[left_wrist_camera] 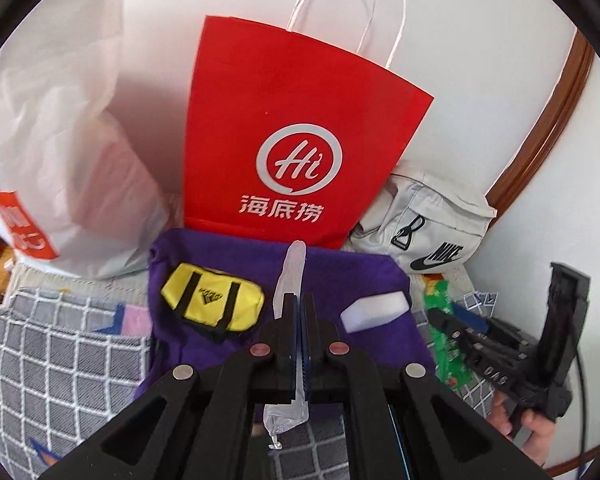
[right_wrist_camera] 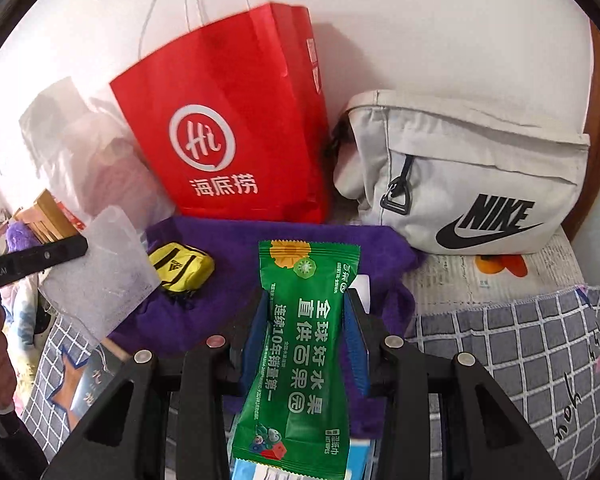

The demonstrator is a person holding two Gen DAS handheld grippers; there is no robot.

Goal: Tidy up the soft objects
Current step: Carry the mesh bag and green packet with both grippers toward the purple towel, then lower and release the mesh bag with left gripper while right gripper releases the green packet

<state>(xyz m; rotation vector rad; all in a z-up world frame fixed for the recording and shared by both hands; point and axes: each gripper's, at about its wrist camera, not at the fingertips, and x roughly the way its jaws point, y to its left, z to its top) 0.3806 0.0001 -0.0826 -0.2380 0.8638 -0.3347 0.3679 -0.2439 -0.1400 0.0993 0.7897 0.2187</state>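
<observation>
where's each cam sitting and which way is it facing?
Left wrist: on the left gripper, looking along its jaws, shut on a clear packet, toward the red bag; the right gripper and the person's hand show at right.
Right wrist: on the right gripper, jaws holding a green packet, facing the same bag; the left gripper's finger shows at left.
Shared: red bag, purple cloth, yellow pouch, Nike bag.

A tall red paper carrier bag stands against the wall, blocking the back. A crumpled white plastic bag crowds its left and a pale grey fabric Nike pouch its right. Bare purple cloth between a small yellow zip bag and white foam block offers open passage.
</observation>
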